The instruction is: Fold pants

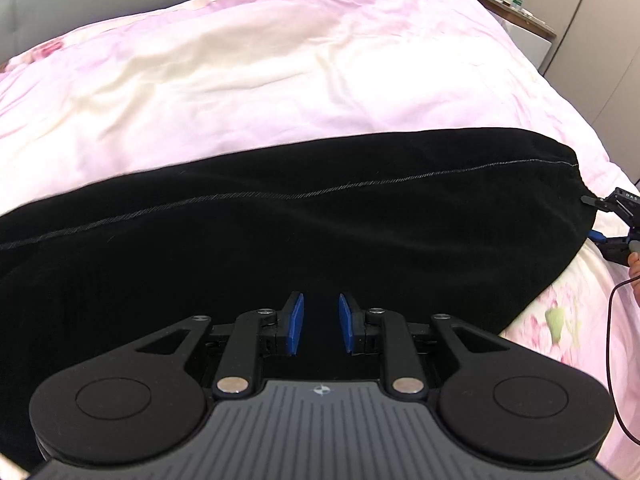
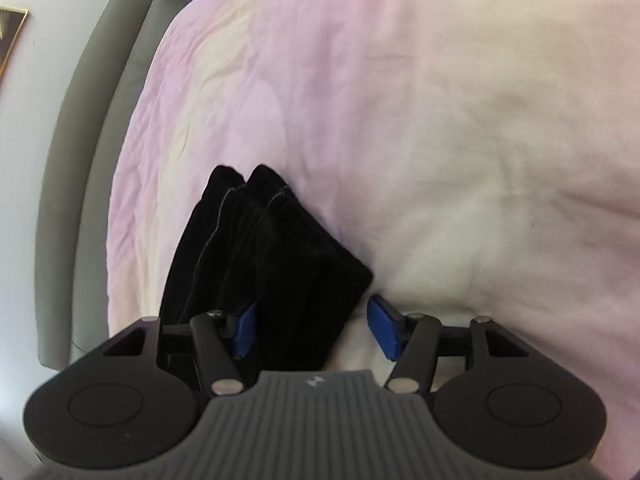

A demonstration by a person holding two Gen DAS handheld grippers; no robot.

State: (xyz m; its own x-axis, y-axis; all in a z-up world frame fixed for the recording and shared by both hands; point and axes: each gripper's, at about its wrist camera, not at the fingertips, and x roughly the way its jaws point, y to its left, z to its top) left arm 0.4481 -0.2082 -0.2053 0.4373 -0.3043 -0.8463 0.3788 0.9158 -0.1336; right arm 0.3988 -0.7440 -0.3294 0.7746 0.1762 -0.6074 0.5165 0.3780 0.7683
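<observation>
Black pants (image 1: 320, 220), folded lengthwise into a long band with a pale seam line, lie across the pink bedspread (image 1: 280, 80). My left gripper (image 1: 320, 322) points down at their near edge. Its blue pads stand a little apart with black cloth filling the gap, and I cannot see whether they press on it. My right gripper (image 1: 592, 218) is at the band's far right end, one finger on either side of the edge. In the right wrist view the layered end of the pants (image 2: 272, 248) lies between the wide-apart pads of the right gripper (image 2: 314, 330), close to the left pad and clear of the right one.
The bedspread (image 2: 440, 120) spreads wide beyond the pants. A grey headboard (image 2: 80, 160) borders the bed. A nightstand (image 1: 520, 12) with bottles stands at the back right corner. A thin cable (image 1: 612, 340) hangs beside a person's hand (image 1: 634, 264).
</observation>
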